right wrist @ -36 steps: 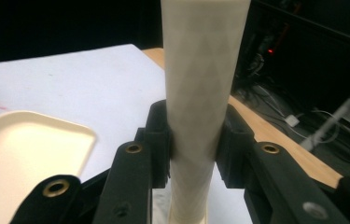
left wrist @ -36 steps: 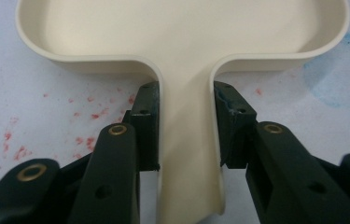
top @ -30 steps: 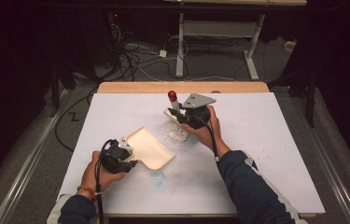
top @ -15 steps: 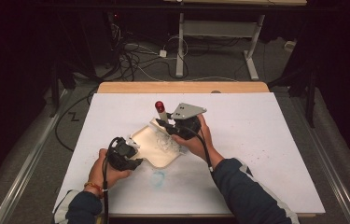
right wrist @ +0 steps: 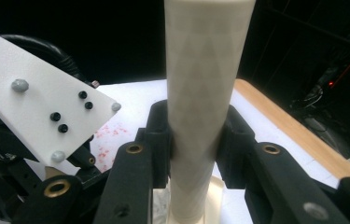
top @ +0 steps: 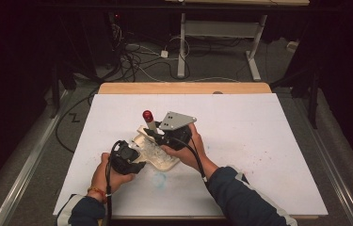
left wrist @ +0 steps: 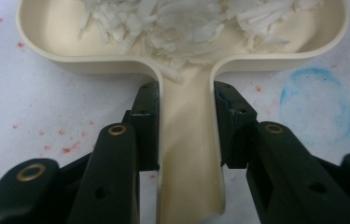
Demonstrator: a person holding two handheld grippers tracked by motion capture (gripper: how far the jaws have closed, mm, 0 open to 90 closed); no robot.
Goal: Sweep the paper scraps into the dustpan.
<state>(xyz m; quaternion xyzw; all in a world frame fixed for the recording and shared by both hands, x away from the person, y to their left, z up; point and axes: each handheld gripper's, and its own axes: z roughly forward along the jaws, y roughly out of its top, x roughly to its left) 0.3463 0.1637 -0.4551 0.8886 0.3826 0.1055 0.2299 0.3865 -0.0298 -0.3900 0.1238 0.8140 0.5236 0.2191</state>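
A cream dustpan (top: 161,157) lies on the white table, with white shreds (left wrist: 182,23) heaped inside its tray (left wrist: 46,51). My left gripper (top: 132,159) (left wrist: 186,126) is shut on the pan's narrow handle (left wrist: 189,154). My right gripper (top: 159,134) (right wrist: 198,135) is shut on the cream shaft (right wrist: 205,84) of a brush. The brush stands nearly upright over the pan's far side, its red tip (top: 148,114) on top. In the right gripper view the brush's lower end is hidden behind the jaws.
A blue smudge (top: 158,179) (left wrist: 315,98) and red specks (left wrist: 65,149) mark the white sheet (top: 268,141). A wooden table edge (top: 183,88) runs along the far side. Beyond it are cables and desk legs on the floor. The left gripper's pale plate (right wrist: 42,112) is close beside the brush.
My right gripper has carried the brush left and toward the person, from beside the pan to over it. The loose white shreds now lie in the pan. The left hand has hardly moved.
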